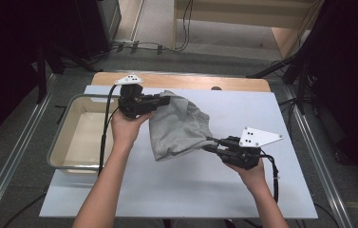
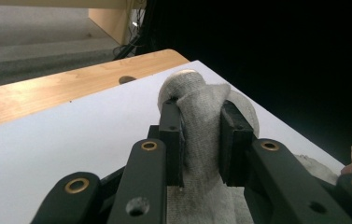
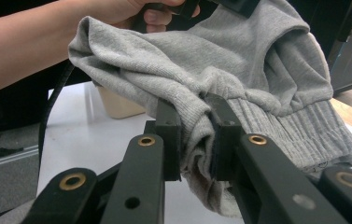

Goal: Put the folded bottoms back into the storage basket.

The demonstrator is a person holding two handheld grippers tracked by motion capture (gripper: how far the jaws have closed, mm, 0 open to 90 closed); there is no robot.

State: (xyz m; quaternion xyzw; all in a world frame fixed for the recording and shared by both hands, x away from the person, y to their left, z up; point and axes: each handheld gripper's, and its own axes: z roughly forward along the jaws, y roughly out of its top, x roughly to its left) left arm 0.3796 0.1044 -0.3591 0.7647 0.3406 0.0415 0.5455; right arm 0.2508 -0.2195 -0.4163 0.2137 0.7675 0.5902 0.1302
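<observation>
A grey piece of clothing (image 1: pixel 179 126) hangs between two grippers, just above the white table (image 1: pixel 191 190). The left gripper (image 1: pixel 160 101) pinches one bunched corner at the far side of the table, and its jaws are squeezed on a thick fold of the cloth. The right gripper (image 1: pixel 210 142) pinches another bunch nearer the person, close to the ribbed edge (image 3: pixel 295 135) of the cloth, and its jaws are tight on that fold too.

The cloth runs in a slanted line from the far left grip down to the near right grip. Its loose bottom part sags toward the table between them (I cannot tell if it touches).

The left hand (image 1: pixel 127 126) is held higher and farther out, with the forearm reaching up along the metal tray (image 1: pixel 67 128). The right hand (image 1: pixel 250 171) sits lower and closer in, pointing its gripper to the left at the cloth.

Both hands are about as near to the cloth as each other. I think the next move depends on that slanted line, maybe pulling it flat or folding it.
</observation>
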